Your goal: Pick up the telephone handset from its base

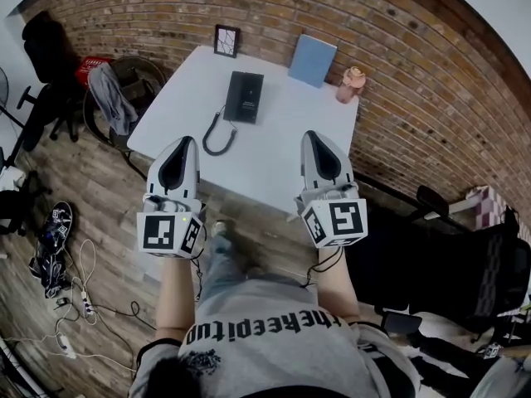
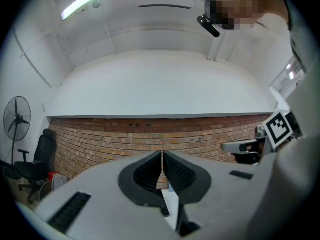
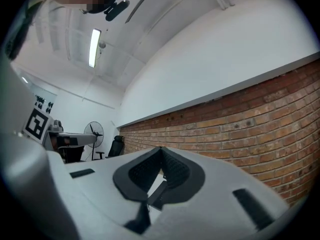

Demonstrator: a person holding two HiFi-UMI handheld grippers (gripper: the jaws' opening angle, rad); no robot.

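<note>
The telephone handset is lying on its base toward the far side of the white worktop — ahead of both hand-held grippers and well apart from them, closer to the left one's line. Its coiled cord is trailing back toward the left hand-held gripper, whose jaws are closed together on nothing. The right hand-held gripper is hovering beside it over the worktop's near edge, its jaws likewise pressed together and empty.

To my eye this is the reach, with no grasp begun. The next move is calling for one pair of jaws to open and come down across the handset.

Beyond the phone, a small picture frame, a blue board and a small pink object are standing by the brick wall — none is blocking the way. Only the cord is lying in the left hand-held gripper's path.
</note>
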